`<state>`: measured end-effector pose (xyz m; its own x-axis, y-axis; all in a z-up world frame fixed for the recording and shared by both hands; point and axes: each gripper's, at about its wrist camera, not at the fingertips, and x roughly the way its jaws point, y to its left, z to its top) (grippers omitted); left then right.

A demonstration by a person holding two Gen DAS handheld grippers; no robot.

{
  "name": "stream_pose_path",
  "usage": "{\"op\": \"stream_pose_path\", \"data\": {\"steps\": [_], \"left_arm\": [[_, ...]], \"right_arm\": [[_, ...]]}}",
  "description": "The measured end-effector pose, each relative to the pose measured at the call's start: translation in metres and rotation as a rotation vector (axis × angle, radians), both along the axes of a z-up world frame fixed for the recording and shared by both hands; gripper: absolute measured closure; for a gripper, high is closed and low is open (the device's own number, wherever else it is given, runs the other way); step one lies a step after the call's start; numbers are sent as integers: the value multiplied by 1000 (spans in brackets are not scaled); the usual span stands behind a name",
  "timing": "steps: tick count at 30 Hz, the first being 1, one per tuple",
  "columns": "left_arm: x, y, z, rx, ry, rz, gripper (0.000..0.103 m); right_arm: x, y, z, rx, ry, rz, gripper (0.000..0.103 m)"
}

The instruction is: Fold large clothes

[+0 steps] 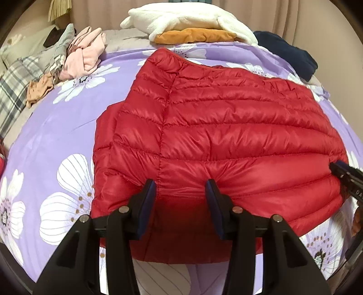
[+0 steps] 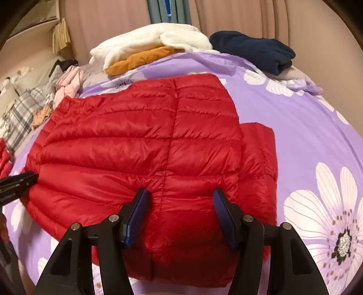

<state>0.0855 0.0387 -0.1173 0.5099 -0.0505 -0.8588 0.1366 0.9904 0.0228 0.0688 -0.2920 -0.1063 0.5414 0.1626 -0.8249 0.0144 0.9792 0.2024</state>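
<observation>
Both tongs angle steeply down over the red jacket [image 1: 226,127] at lower centre: left tongs [image 1: 180,188] and right tongs [image 2: 180,197] spread, pinching nothing.

Home bedroom. A bed is seen, covered by a purple sheet [image 1: 127,59] printed with large white flowers. Pillows [image 1: 13,90] in a grey plaid are piled at the left edge. Folded clothes are stacked along the far side: a white fleece [image 1: 181,18] on an orange garment [image 1: 195,36], a dark blue one [image 2: 251,50], a crumpled pink one [image 1: 84,52]. Beige curtains [image 2: 249,15] are hung behind the bed, with a gap of window between them. A shelf [image 2: 34,25] is seen at far left against the wall.
</observation>
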Motion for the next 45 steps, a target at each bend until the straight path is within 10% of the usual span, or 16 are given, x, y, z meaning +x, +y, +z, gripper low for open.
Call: {"op": "stream_pose_path", "data": {"steps": [11, 22, 39, 45], "left_arm": [[-30, 68, 37, -296, -19, 214, 31], [-33, 98, -7, -731, 145, 408, 23], [14, 95, -25, -832, 122, 446, 21], [18, 89, -15, -717, 80, 403, 50]], "right_arm": [[-18, -6, 44, 50, -79, -14, 42], [-7, 40, 61, 141, -130, 126, 42], [31, 84, 57, 227, -151, 178, 42], [41, 104, 45, 157, -145, 186, 61]]}}
